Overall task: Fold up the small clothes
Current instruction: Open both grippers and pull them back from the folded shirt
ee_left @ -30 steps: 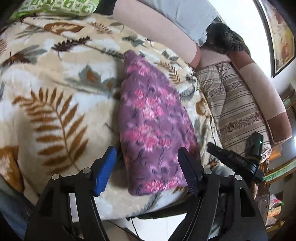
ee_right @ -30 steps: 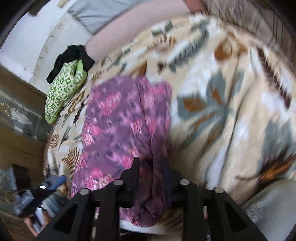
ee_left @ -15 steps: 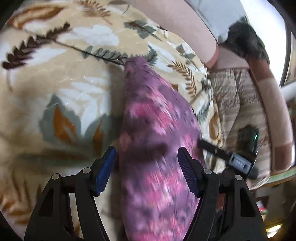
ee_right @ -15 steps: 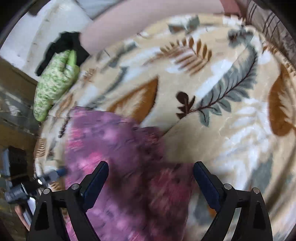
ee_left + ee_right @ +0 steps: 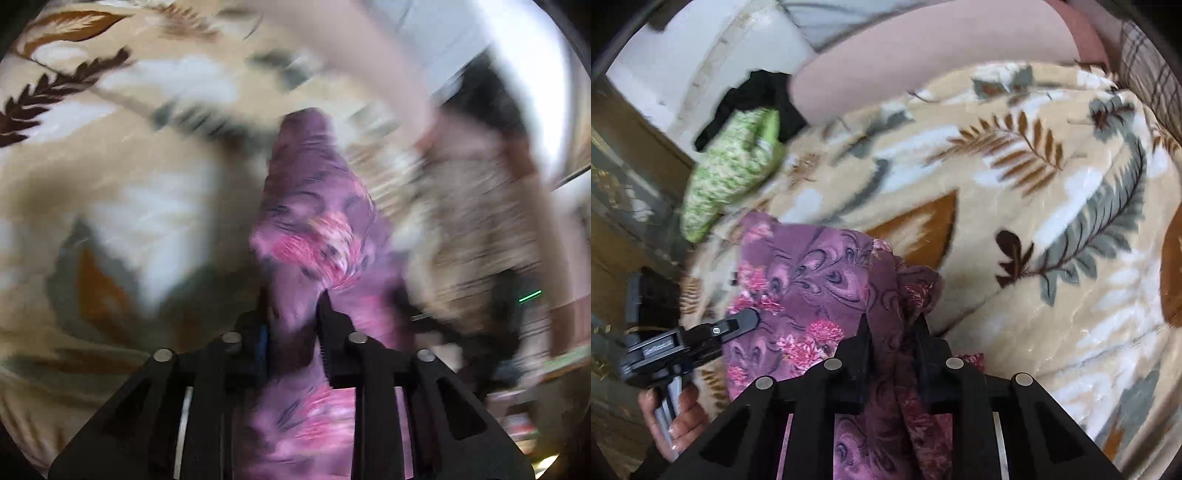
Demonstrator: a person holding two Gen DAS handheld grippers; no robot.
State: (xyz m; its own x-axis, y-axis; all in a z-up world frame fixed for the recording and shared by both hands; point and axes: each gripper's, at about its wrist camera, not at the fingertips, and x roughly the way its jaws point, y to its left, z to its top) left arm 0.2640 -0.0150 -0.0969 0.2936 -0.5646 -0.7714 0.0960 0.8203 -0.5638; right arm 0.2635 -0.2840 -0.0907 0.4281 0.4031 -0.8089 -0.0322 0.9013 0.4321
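The purple floral fabric garment (image 5: 820, 291) lay on the cream fleece blanket with a leaf print (image 5: 1052, 206). The right gripper (image 5: 892, 325) was clenched on a bunched fold of the garment. The left gripper (image 5: 293, 310) likewise pinched the garment; that view was motion-blurred. A green patterned cloth bundle (image 5: 731, 166) sat at the blanket's far edge.
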